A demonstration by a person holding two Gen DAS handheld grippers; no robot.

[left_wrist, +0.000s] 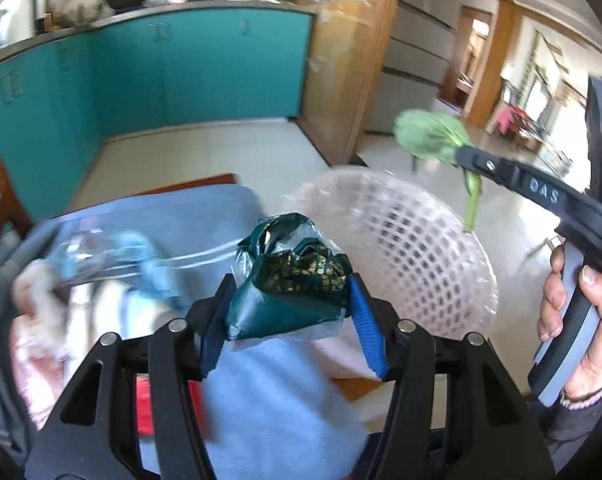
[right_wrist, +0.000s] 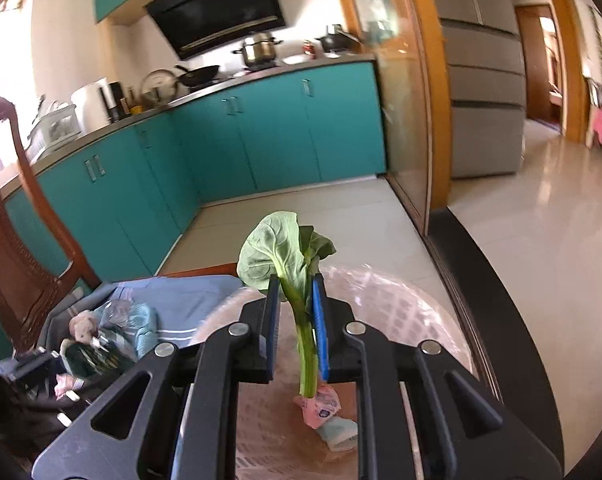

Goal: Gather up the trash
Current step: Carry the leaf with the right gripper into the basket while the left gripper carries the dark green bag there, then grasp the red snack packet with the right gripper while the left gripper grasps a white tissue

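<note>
The lattice trash basket (right_wrist: 401, 292) stood at the worktop's (left_wrist: 205, 216) right end. Over the worktop, the left claw (left_wrist: 289, 316) pinched a crumpled green wrapper (left_wrist: 297, 280). Above the basket, the right claw (right_wrist: 297, 320) clamped a leafy stem (right_wrist: 285, 256).

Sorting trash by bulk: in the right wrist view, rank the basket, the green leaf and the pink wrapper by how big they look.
1. Basket
2. Green leaf, though it sits nearer the camera
3. Pink wrapper
</note>
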